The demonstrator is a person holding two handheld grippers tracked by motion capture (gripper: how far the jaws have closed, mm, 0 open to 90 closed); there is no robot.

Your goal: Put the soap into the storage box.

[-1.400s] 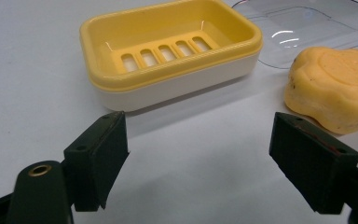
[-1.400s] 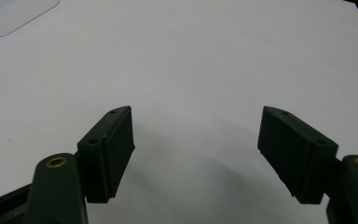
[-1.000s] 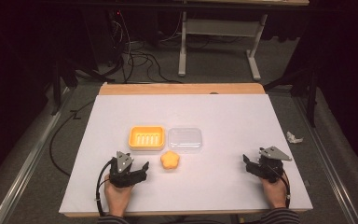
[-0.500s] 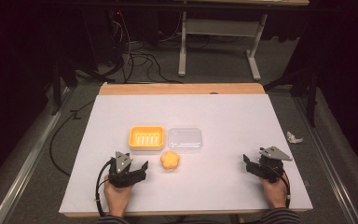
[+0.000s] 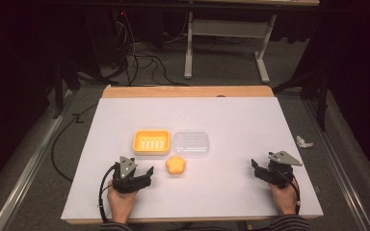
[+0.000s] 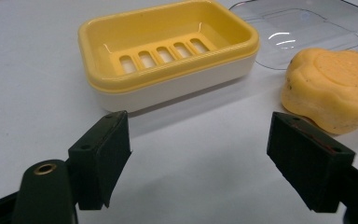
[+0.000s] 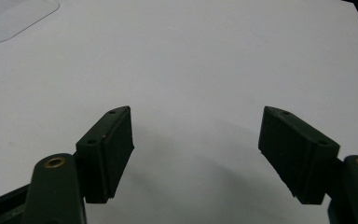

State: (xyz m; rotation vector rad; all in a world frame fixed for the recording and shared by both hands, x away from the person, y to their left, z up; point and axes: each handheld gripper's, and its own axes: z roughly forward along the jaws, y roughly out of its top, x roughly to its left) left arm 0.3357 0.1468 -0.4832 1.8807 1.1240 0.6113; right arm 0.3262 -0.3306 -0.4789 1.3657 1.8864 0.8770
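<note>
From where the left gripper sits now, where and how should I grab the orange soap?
Take the soap across its rounded sides, low on its body, coming from the near side where the open left gripper already faces it. It lies flat and lobed, apart from the yellow dish and the clear lid, so both flanks look free for the jaws.

Dim rm, grey floor, cables.
</note>
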